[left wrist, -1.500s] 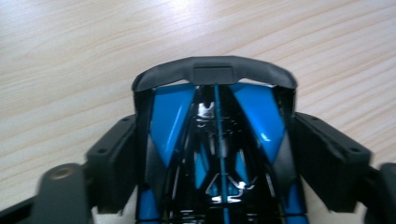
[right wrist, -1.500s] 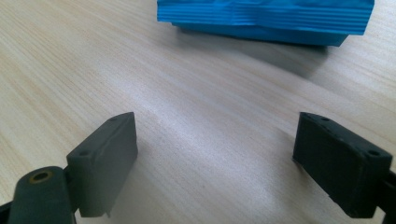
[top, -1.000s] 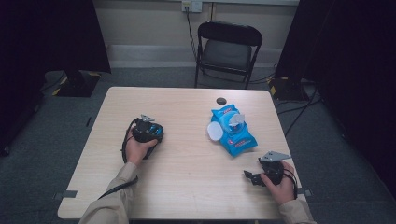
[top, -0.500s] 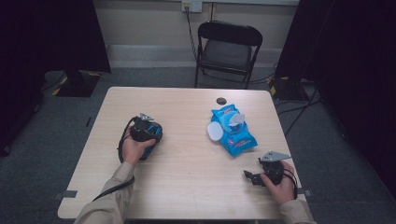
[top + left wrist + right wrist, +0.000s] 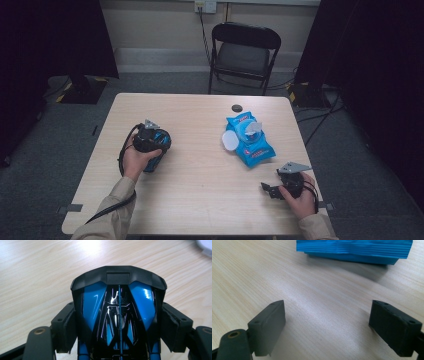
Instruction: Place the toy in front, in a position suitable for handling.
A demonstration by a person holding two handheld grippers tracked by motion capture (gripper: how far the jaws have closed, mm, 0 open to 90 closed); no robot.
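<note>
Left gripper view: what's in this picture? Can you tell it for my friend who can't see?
The left gripper has its two black jaws squeezed on the sides of a shiny blue and black toy with a dark curved front edge. Behind it is the pale wooden table.

Toy car: glossy blue and black. Wipes pack: blue, white lid. Tabletop: pale wood grain. Tool pads: black.

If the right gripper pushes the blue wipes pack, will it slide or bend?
The blue wipes pack looks like a soft, wrinkled pouch, so it would probably dent before sliding. It lies flat on the table, so tipping seems unlikely. Its open white lid might flap.
</note>
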